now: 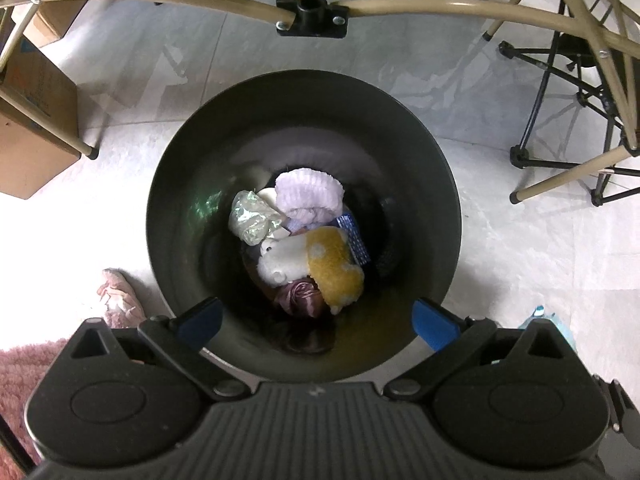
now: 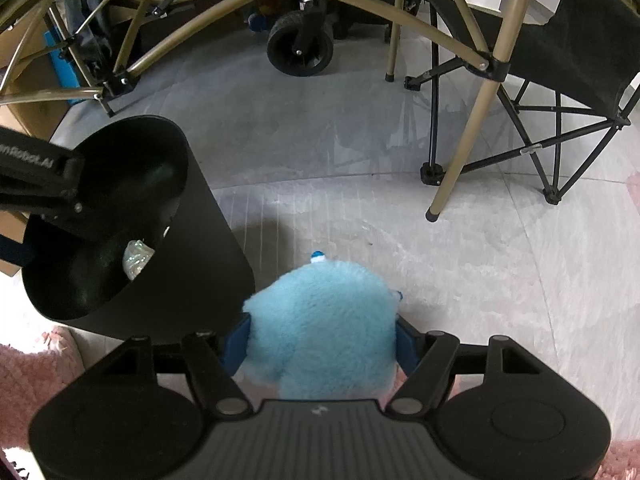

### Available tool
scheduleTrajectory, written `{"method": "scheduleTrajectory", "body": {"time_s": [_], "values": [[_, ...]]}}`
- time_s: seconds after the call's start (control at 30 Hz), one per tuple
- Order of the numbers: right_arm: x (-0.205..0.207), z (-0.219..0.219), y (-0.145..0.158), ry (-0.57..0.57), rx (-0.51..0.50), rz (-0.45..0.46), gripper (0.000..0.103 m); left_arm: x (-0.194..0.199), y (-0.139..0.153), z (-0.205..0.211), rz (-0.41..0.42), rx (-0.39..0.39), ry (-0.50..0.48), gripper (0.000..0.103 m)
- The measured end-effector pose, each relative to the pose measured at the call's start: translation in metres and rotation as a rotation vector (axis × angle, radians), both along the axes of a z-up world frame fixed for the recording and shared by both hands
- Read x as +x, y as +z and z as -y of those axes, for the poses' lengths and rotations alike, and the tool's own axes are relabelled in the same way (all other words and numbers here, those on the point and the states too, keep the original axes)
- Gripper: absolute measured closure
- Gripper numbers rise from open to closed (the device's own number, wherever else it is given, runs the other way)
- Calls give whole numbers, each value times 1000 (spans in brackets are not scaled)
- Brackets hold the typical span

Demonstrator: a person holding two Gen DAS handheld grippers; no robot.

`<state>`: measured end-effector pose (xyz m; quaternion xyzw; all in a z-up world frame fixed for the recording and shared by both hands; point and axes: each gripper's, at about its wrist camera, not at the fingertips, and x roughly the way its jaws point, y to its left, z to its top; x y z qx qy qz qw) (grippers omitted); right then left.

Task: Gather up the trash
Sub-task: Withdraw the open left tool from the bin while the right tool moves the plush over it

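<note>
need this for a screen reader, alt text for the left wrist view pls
Looking straight down, the open left tongs hang empty over a black bin on a pale tiled floor. In it lie a yellow-and-white plush toy, a lilac cloth and crumpled clear plastic.

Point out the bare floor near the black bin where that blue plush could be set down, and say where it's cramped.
Bare floor lies open between the black bin, the blue plush in the right tongs and the tan frame leg. Crowded: under the tan frame with the wheel, around the black folding chair, and inside the bin.
</note>
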<state>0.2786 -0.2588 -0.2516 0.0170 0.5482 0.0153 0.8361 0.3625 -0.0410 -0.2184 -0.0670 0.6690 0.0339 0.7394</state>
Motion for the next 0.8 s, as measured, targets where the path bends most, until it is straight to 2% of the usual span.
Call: {"method": "scheduleTrajectory", "body": {"time_s": [0.37, 0.8], "values": [[-9, -11, 21, 17, 3, 64, 33, -19, 20, -24, 58, -10, 20, 0], [-12, -40, 49, 56, 27, 134, 32, -43, 36, -88, 123, -7, 109, 0]]}}
